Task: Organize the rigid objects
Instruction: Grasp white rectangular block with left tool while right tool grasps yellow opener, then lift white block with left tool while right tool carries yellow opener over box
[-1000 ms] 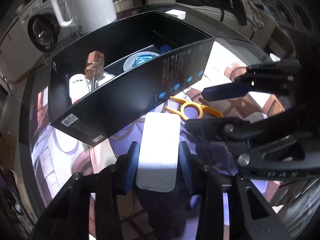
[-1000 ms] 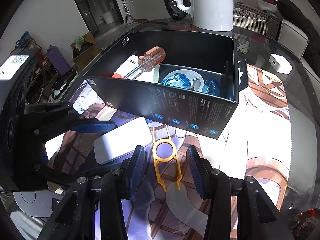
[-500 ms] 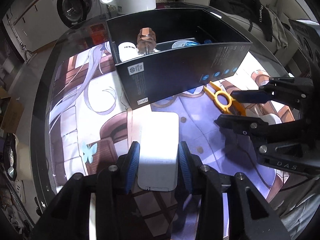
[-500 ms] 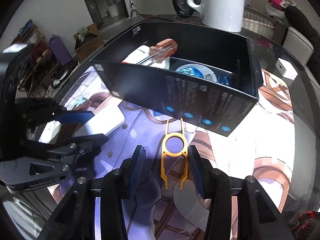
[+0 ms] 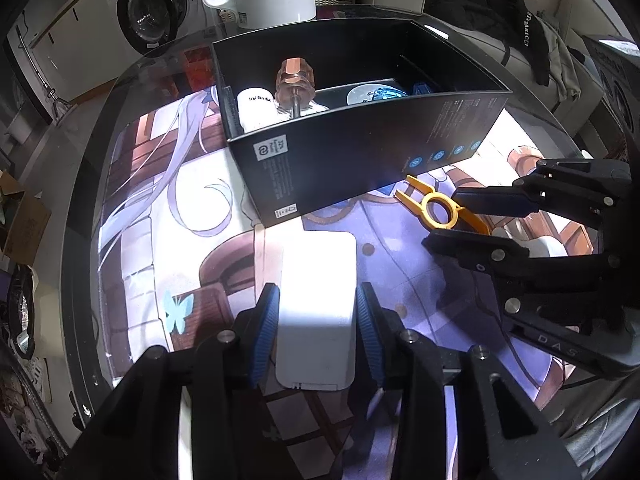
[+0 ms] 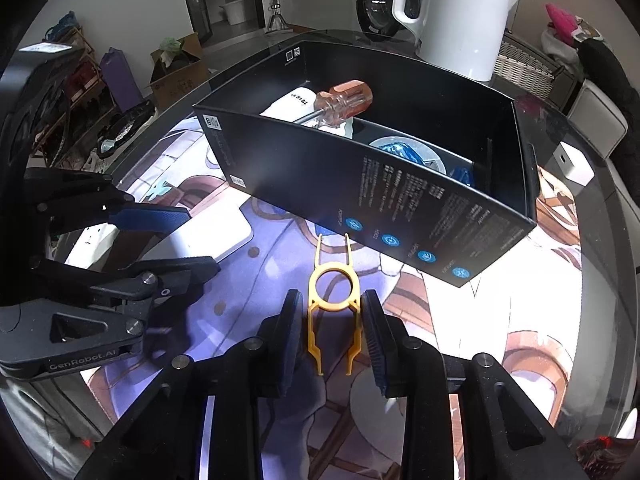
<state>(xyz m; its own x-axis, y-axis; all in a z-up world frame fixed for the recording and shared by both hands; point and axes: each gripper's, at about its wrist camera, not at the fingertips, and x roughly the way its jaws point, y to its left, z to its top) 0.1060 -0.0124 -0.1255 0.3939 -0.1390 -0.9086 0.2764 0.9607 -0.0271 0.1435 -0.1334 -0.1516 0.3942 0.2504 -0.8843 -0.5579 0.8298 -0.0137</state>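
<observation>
Left gripper [image 5: 316, 320] clamps white flat case [image 5: 318, 280] lying on the printed mat [image 5: 168, 216], just before the black box [image 5: 360, 152]. Right gripper [image 6: 330, 332] jaws closing around yellow plastic tool [image 6: 332, 292], pads near its sides, contact unclear. Screwdriver [image 6: 340, 102] sits inside box.

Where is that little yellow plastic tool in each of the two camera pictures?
Left wrist view: the yellow tool lies at the right, on the printed mat just below the black box, between the fingers of the right gripper.
Right wrist view: the same tool sits low in the centre, between that gripper's closing blue pads, ring end toward the box.
Shared landmark: the black box holding an orange-handled screwdriver.
</observation>
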